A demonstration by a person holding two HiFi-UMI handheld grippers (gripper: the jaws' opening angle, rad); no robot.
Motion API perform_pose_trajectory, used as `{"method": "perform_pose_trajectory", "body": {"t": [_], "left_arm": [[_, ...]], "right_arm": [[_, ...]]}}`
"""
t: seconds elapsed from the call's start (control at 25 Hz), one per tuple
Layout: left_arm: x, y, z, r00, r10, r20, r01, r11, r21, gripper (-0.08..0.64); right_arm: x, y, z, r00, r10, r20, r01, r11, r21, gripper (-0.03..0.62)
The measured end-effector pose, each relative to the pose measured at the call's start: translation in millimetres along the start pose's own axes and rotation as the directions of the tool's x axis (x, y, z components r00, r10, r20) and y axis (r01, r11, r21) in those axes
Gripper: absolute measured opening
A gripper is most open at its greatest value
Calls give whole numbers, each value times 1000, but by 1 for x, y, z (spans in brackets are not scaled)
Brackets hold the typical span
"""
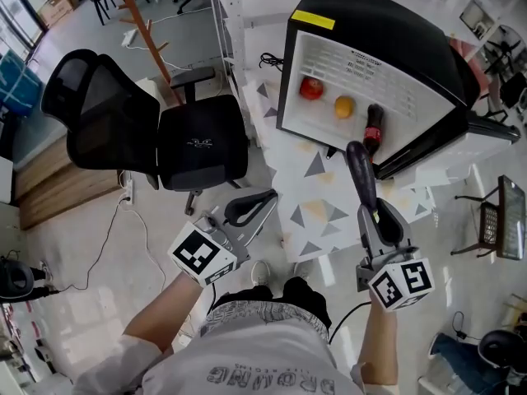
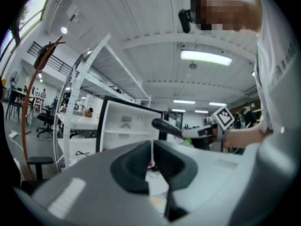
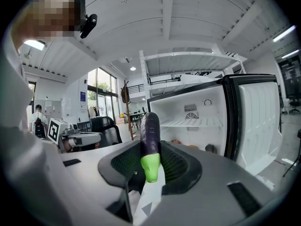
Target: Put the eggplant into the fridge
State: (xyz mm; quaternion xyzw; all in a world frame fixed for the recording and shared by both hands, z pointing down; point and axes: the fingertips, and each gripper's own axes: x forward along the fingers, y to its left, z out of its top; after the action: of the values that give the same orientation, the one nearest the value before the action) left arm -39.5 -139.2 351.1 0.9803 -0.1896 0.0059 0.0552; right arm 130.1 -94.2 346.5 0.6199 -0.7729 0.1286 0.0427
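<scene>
While the person's white printed shirt (image 1: 255,360) fills the bottom of the head view, both tools are held out just ahead of it, marker cubes nearest the body. Left tool (image 1: 263,198): closed, pads together, nothing between them, pointing roughly level. Right tool (image 1: 372,214): clamped on the long dark purple eggplant (image 1: 361,175). The pads grip it near its bright green stem end. The stem end points back toward the tool's camera and the purple body sticks out forward past the jaw tips.

Under both tools lies a white floor covering with grey triangles (image 1: 317,212).

Eggplant tip is close to the open front of the black mini fridge with white interior (image 1: 375,35), but outside it, just short of the lower edge. Fridge door (image 3: 258,121) stands open to the right, white inner lining showing in the right gripper view.

Inside the fridge, along the bottom, three things sit in a row:
- red round fruit (image 1: 310,88) at the left
- orange round fruit (image 1: 344,106) in the middle
- dark bottle with a red band (image 1: 373,127) at the right, nearest the eggplant tip

A white wire shelf (image 3: 190,123) sits above them, bare as far as visible.

Left of the fridge stands a black mesh-backed office chair (image 1: 202,142). Beyond it is a wooden coat stand (image 1: 146,31) on grey floor.
</scene>
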Motion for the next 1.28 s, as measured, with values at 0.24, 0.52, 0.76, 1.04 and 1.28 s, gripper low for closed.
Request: {"method": "perform_pose_trajectory", "body": {"t": [0.24, 0.52, 0.76, 1.04, 1.28], "left_arm": [[14, 8, -1, 1000, 16, -2, -16, 1000, -4, 18], [39, 20, -1, 998, 61, -3, -61, 998, -12, 18], [65, 31, 2, 995, 100, -1, -100, 995, -23, 18], [90, 45, 5, 990, 142, 2, -142, 989, -30, 18], [101, 57, 7, 985, 173, 2, -173, 984, -35, 18]], "right_arm": [[17, -18, 10, 1000, 8, 1, -8, 1000, -24, 124], [43, -46, 20, 999, 35, 1, -35, 998, -47, 124], [70, -71, 34, 998, 61, 2, -61, 996, -62, 124], [106, -97, 49, 996, 86, -1, -85, 993, -82, 124], [133, -110, 58, 994, 109, -4, -109, 989, -97, 124]]}}
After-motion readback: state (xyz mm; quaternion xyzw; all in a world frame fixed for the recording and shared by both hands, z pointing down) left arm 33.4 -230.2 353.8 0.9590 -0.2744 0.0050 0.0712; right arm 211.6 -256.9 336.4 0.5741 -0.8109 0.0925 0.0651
